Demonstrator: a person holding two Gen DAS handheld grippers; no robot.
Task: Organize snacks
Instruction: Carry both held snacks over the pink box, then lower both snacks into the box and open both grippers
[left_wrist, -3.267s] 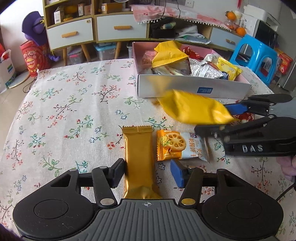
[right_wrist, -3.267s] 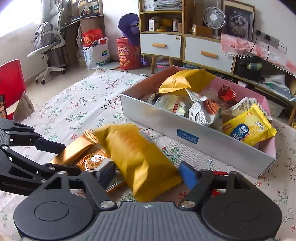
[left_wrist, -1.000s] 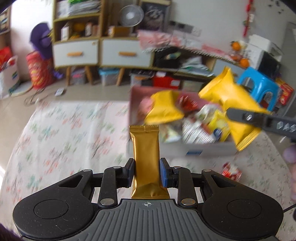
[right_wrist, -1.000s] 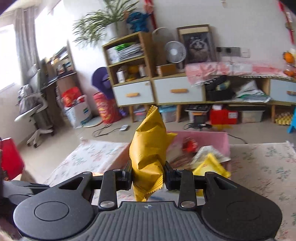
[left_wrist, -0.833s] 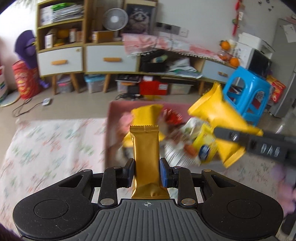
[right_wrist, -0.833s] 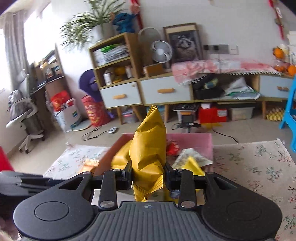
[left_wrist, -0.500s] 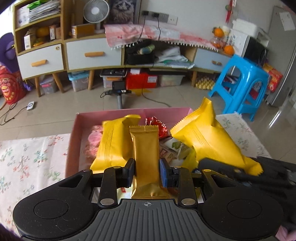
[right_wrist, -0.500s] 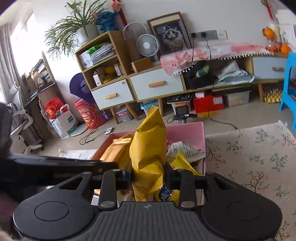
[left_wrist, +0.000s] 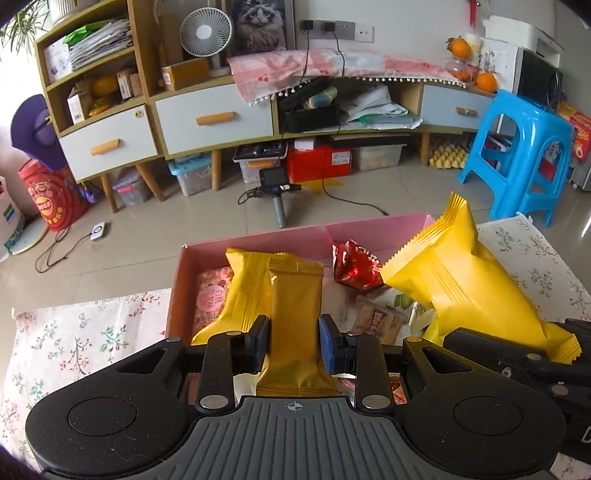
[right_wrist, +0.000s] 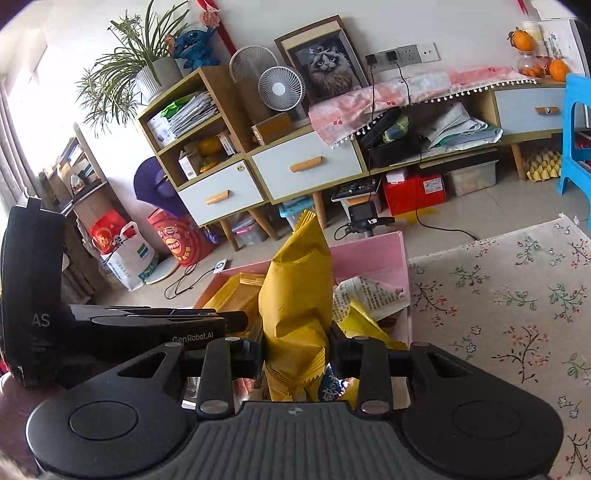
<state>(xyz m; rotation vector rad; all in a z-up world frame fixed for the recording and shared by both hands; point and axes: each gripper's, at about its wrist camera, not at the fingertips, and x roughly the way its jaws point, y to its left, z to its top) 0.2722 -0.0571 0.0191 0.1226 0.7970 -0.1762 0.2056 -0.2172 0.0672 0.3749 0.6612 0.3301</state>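
Left gripper (left_wrist: 294, 344) has its jaws opening, with the gold snack bar (left_wrist: 295, 314) upright between them at the middle of the frame, above the pink box (left_wrist: 295, 230). Right gripper (right_wrist: 295, 350) pinches the yellow snack bag (right_wrist: 295, 295) over that box, full of snacks.

text: "GenRobot.AI" | on: left hand-held gripper (right_wrist: 236, 321) (side of its body; other print unreadable)
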